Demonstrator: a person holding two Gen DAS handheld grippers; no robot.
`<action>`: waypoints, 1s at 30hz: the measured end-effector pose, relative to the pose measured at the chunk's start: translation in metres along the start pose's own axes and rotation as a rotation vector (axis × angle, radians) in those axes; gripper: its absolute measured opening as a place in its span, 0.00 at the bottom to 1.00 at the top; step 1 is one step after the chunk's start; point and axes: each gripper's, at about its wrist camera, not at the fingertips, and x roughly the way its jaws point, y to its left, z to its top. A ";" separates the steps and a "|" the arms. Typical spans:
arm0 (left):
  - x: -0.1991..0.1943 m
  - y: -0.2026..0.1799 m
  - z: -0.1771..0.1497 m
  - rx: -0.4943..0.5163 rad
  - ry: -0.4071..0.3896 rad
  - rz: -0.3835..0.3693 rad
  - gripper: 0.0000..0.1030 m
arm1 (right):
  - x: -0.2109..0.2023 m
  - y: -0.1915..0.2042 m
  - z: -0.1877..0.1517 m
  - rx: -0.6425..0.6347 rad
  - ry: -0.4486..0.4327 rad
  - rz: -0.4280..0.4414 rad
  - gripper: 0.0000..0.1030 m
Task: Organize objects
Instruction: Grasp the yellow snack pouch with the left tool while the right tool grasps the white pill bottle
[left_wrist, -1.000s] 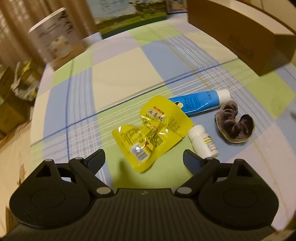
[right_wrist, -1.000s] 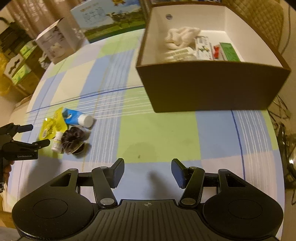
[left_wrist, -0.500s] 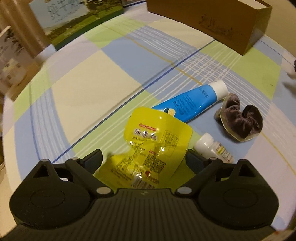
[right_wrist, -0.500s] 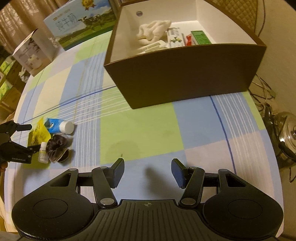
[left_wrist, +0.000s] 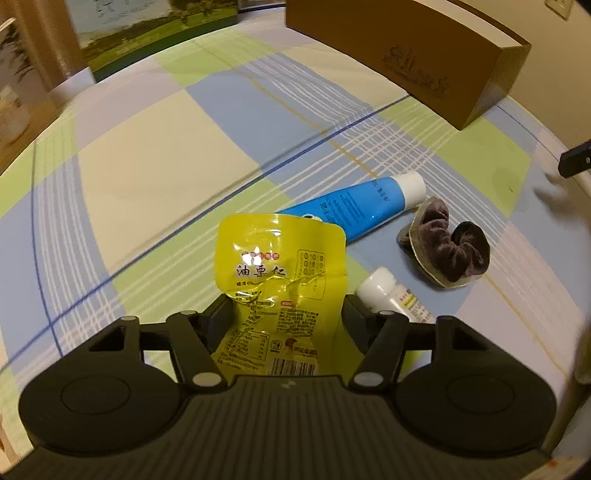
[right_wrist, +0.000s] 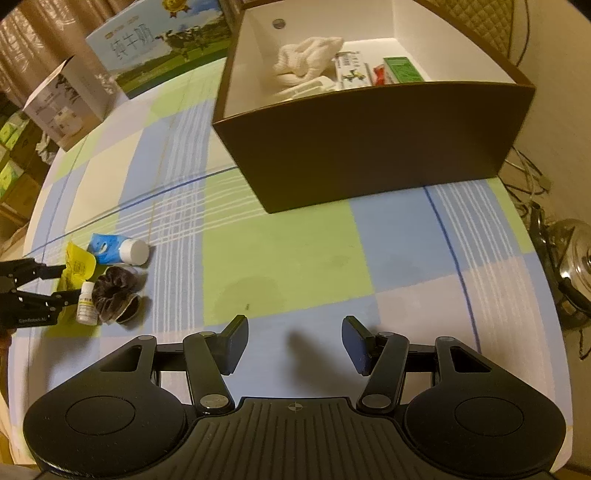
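A yellow snack pouch lies on the checked tablecloth between the fingers of my left gripper. Its jaws are closing, both pads touch the pouch's edges, and the foil buckles upward. Beside it lie a blue tube with a white cap, a brown velvet scrunchie and a small white pill bottle. The right wrist view shows the same group far left, with the left gripper on the pouch. My right gripper hangs open above bare cloth, holding nothing. The open brown box holds a white cloth and packets.
A milk carton case and a white carton stand at the table's far side. The table edge curves off to the right, with a metal pot and cables on the floor beyond. Bare cloth lies between the box and the small items.
My left gripper has come down and forward over the yellow pouch, and its jaws have narrowed from wide open onto it. The right gripper's opening is unchanged.
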 end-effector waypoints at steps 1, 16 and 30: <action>-0.002 -0.002 -0.003 -0.015 -0.002 0.006 0.56 | 0.001 0.002 0.000 -0.009 0.000 0.004 0.52; -0.051 -0.015 -0.054 -0.380 -0.006 0.171 0.51 | 0.023 0.092 0.005 -0.311 -0.043 0.217 0.52; -0.075 0.002 -0.063 -0.584 0.024 0.292 0.51 | 0.072 0.200 0.000 -0.562 -0.011 0.319 0.39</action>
